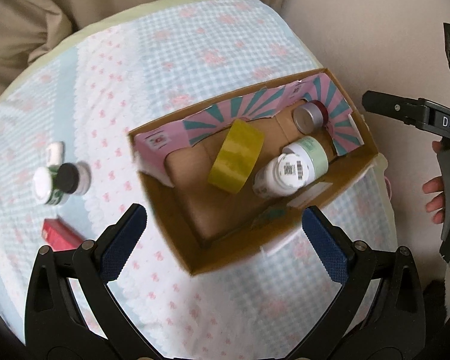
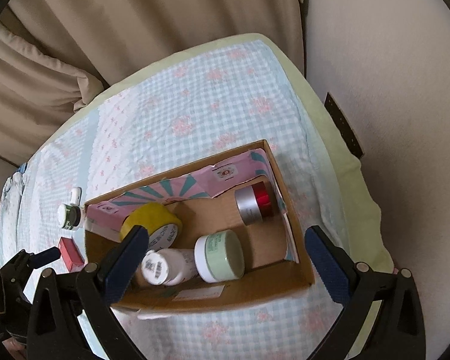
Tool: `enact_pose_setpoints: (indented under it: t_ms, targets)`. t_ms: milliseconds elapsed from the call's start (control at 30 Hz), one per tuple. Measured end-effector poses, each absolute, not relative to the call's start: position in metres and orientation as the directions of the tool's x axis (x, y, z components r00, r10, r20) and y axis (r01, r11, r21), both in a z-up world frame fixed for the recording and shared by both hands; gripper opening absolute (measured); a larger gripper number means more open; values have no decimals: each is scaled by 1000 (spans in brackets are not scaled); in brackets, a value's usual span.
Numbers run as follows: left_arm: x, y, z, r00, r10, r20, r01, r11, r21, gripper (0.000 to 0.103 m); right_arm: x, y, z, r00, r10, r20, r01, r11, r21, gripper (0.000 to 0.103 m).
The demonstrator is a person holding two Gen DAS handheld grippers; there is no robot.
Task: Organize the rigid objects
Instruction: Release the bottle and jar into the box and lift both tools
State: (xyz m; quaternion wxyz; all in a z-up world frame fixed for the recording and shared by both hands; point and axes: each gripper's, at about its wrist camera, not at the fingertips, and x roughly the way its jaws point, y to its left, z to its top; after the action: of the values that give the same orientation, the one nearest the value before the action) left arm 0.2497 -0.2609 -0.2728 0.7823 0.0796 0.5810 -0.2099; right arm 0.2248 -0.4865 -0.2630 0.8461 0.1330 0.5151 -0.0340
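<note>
An open cardboard box (image 1: 177, 237) (image 2: 297, 231) sits on a checked cloth. In it lie a yellow tape roll (image 1: 235, 156) (image 2: 153, 219), a white bottle (image 1: 273, 175) (image 2: 165, 265), a mint-lidded jar (image 1: 310, 156) (image 2: 222, 255) and a silver and red jar (image 1: 310, 115) (image 2: 255, 204). Left of the box stand small jars (image 1: 58, 180) (image 2: 70, 216), a white item (image 1: 55, 151) (image 2: 76, 195) and a red box (image 1: 61, 234) (image 2: 70, 253). My left gripper (image 1: 223, 237) is open and empty above the box's near corner. My right gripper (image 2: 225, 262) is open and empty over the box.
The cloth covers a bed or cushion with a pale green edge (image 2: 330, 114). Beige curtains (image 2: 120, 30) hang behind. A white wall (image 2: 390, 75) is at the right. The right gripper's body (image 1: 417, 114) shows at the right of the left wrist view.
</note>
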Motion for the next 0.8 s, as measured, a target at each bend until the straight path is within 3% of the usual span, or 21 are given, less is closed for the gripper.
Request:
enact_pose_setpoints:
  t_ms: [467,800]
  targets:
    - [190,-132,-204,336,-240,-911,305,943,-136,103,163,-387,-175,536,44,-843,84,991,105,103]
    - [171,-6,-181,410,-219,-885,263,958,-115,103,134,-268,-153,570,45,-820,36,996,79,103]
